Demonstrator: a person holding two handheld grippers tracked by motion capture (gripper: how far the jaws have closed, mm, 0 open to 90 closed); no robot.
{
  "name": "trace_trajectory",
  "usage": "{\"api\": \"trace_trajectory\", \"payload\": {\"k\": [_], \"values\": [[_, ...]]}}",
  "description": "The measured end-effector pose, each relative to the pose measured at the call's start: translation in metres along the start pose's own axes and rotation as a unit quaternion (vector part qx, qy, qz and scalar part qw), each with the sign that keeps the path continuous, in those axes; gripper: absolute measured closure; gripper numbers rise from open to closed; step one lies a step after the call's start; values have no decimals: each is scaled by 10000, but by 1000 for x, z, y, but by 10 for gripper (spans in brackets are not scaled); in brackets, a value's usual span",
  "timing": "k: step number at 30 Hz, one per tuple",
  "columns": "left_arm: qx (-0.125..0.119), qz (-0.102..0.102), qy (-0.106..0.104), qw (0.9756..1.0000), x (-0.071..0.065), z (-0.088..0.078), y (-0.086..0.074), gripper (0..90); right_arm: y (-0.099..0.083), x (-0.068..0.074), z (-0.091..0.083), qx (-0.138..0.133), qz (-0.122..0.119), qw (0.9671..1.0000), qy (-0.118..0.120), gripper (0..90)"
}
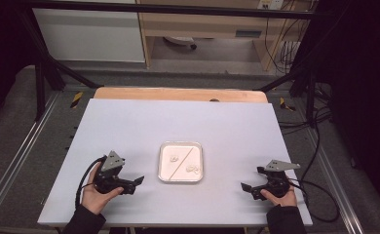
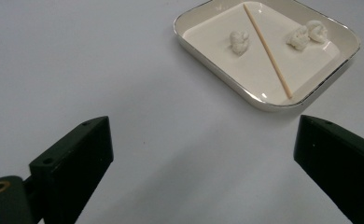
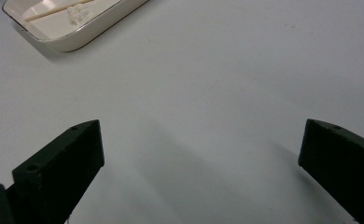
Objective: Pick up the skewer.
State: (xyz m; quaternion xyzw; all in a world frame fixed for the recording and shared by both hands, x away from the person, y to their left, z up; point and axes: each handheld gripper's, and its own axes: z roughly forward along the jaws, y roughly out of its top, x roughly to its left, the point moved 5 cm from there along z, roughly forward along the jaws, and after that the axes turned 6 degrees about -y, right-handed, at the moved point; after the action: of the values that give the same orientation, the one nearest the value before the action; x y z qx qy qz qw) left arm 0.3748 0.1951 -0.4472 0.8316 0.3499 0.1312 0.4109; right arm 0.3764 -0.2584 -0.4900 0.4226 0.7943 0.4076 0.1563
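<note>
**Both grippers wide open and empty, either side of the tray**

Left gripper (image 1: 138,181) rests low on the white desk (image 1: 129,126) in the person's left hand (image 1: 96,196), at about eight o'clock from the tray (image 1: 180,179). Its jaws stand far apart with nothing between them, pointing toward three o'clock, at the tray's near left corner. Seen along those jaws in the left gripper view, the left gripper (image 2: 203,158) has only bare desk (image 2: 77,56) in its gap, and the tray (image 2: 217,70) lies ahead at about one o'clock, near but apart from the jaws.

Right gripper (image 1: 246,189) sits at about four o'clock from the tray, held in the right hand (image 1: 279,196), jaws pointing toward nine o'clock and spread just as wide, holding nothing. In the right gripper view the right gripper (image 3: 201,161) frames bare desk (image 3: 245,65), with a corner of the tray (image 3: 73,41) at eleven o'clock, well apart.

Inside the shallow white tray a thin wooden stick (image 2: 267,49) lies slantwise across the floor. One small white lump (image 2: 240,42) sits on one side of the stick, and two more lumps (image 2: 306,34), touching each other, sit on the other side.
</note>
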Motion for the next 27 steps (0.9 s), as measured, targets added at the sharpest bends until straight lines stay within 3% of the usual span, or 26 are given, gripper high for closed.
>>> {"api": "trace_trajectory", "payload": {"k": [16, 27], "values": [[98, 125, -71, 9998, -21, 23, 28, 49, -1, 0, 0, 42, -5, 10000, 0, 6], [249, 70, -75, 9996, -32, 45, 44, 75, -1, 1, 1, 49, -8, 10000, 12, 6]]}}
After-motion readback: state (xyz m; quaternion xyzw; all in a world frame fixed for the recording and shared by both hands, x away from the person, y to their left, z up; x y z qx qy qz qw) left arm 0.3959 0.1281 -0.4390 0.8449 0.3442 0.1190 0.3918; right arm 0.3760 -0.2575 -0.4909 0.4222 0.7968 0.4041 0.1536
